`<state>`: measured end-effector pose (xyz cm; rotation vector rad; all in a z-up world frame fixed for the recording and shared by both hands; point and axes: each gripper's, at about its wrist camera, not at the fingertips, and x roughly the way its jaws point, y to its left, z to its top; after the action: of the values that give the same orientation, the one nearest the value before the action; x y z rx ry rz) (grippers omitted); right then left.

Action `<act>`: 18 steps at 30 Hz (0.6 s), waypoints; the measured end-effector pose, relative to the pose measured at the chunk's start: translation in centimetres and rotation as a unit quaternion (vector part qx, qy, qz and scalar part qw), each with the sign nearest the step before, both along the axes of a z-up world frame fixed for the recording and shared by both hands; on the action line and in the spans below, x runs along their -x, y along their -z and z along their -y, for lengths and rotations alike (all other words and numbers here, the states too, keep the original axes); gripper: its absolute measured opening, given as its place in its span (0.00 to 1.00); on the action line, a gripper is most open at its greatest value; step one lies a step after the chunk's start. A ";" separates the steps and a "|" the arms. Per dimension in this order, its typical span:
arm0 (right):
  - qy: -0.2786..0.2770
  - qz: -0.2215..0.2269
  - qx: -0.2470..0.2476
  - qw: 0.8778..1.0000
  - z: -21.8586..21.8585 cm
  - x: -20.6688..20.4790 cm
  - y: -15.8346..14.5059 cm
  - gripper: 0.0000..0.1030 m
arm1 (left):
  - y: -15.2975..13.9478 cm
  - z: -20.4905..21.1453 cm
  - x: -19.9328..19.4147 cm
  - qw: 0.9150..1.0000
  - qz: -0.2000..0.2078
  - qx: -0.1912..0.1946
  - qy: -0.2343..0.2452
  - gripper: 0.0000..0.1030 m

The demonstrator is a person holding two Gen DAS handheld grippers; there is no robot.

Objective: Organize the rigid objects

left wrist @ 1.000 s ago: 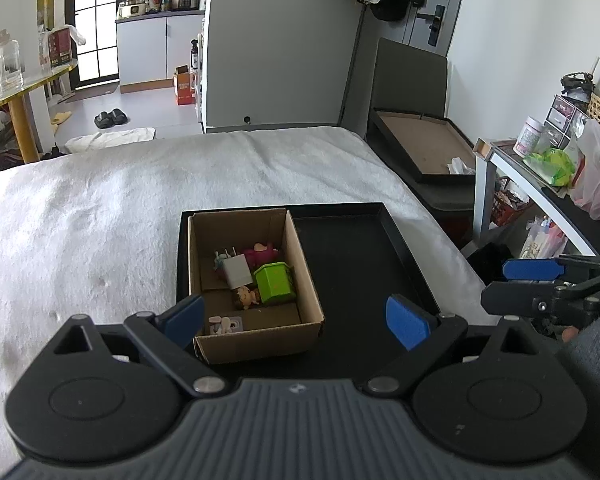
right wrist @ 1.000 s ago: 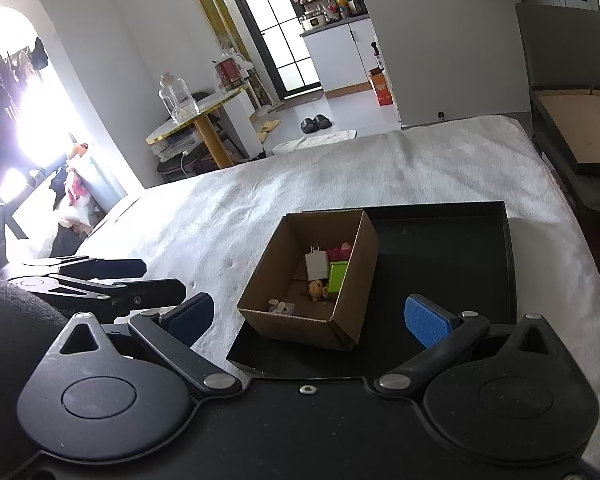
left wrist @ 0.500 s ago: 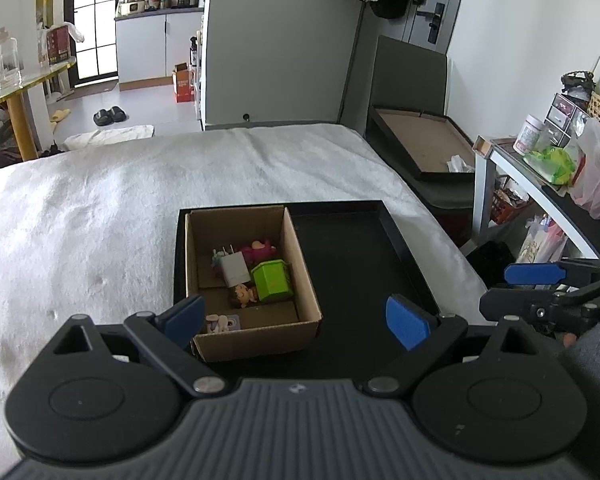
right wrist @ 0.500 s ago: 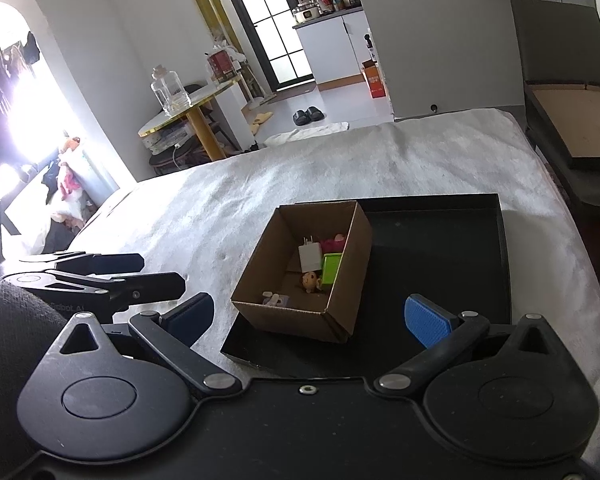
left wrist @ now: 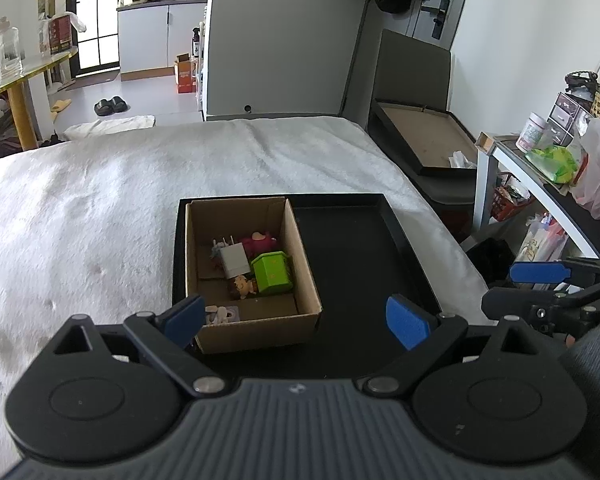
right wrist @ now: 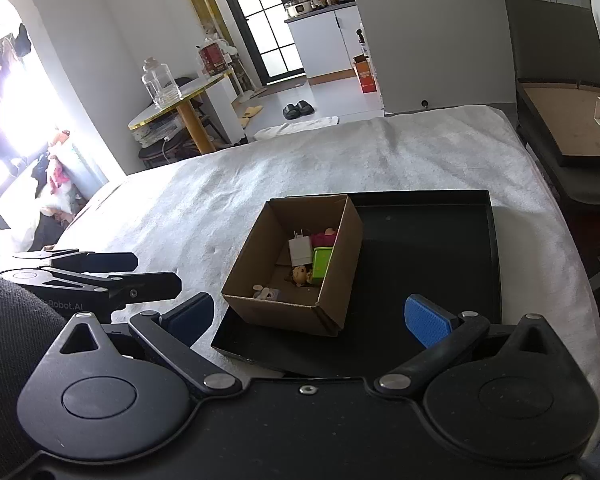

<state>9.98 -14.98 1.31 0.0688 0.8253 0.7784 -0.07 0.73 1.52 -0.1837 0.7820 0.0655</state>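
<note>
The box [left wrist: 300,256] is plain matt brown cardboard. The tray [left wrist: 364,248] under it looks smooth, matt black. The bed cover [left wrist: 100,200] is rough, nubby white cloth.

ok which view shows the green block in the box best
The left wrist view: the green block shows its top and front face, looking down into the cardboard box. In the right wrist view the green block is partly hidden behind the box's right wall.
</note>
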 end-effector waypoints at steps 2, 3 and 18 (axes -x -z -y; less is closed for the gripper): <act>0.001 0.001 0.001 1.000 0.0 0.0 0.0 1.00 | 0.0 0.0 0.0 1.000 0.000 -0.001 -0.001 0.94; 0.001 0.001 0.001 1.000 0.0 0.0 0.0 1.00 | 0.0 0.0 0.0 1.000 0.000 -0.001 -0.001 0.94; 0.006 0.002 0.006 1.000 0.0 0.0 -0.2 1.00 | 0.1 0.0 0.1 1.000 -0.004 -0.005 -0.005 0.94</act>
<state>9.95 -14.99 1.49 0.0611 0.8242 0.7613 -0.18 0.72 1.41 -0.1783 0.7892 0.0796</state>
